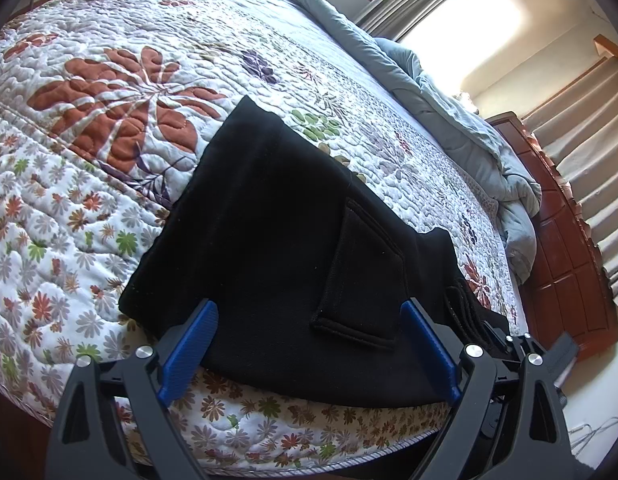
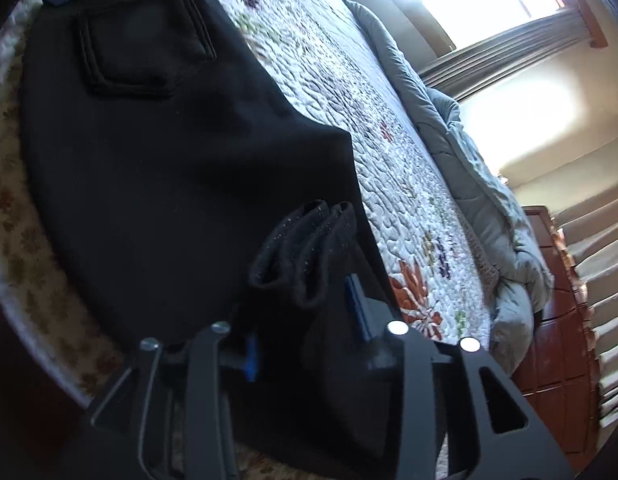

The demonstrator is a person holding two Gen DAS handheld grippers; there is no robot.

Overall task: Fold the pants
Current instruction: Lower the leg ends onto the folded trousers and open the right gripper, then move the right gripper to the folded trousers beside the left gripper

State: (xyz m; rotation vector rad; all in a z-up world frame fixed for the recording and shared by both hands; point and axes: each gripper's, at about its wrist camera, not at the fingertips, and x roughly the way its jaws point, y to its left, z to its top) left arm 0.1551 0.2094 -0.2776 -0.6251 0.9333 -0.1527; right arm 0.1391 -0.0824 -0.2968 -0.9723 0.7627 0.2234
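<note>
You have the black pants (image 1: 261, 216) lying folded over on the floral quilt (image 1: 109, 80) at the bed's near edge, back pocket (image 1: 361, 276) up. Your left gripper (image 1: 309, 344) stands spread above the cloth, pinching nothing. Your right gripper (image 2: 309, 320) has a bunched fold between its parted jaws; whether the pads press it, you cannot tell. Judged: a final fold or smoothing remains

Pants laid across the near edge of a bed

The pants (image 1: 269, 216) lie on the quilt (image 1: 109, 80), pocket (image 1: 361, 264) facing up. The left gripper (image 1: 309, 344) straddles their near edge; the right gripper (image 2: 309, 320) is at their bunched end. A rumpled blanket (image 1: 449, 100) lies along the quilt's far side, with a headboard (image 1: 565, 256) to the right.
</note>
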